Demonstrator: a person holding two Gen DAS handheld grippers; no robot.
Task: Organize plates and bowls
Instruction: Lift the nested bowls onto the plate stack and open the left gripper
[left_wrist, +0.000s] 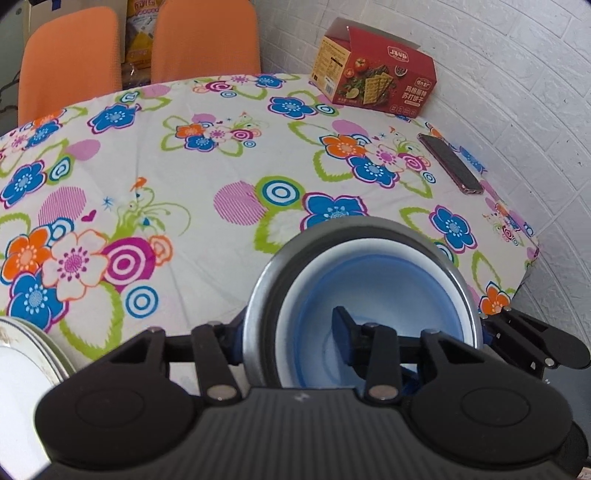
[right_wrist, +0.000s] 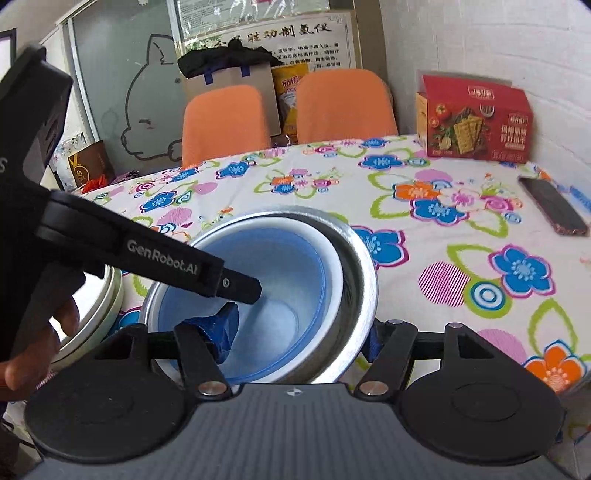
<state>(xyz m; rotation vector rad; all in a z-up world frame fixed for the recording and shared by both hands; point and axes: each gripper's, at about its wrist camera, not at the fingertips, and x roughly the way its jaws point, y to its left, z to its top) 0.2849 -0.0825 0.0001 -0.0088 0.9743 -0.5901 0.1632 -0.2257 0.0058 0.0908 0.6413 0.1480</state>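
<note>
right wrist view: both grippers (right_wrist: 299, 332) clamp upright nested bowls' (right_wrist: 280, 280) rim.

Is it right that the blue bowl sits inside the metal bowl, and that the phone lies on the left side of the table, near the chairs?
Not quite. The blue bowl does sit inside the metal bowl, but the phone lies on the right side of the table, near the white wall, below the red box. The chairs stand at the far edge. The right wrist view shows this.
</note>
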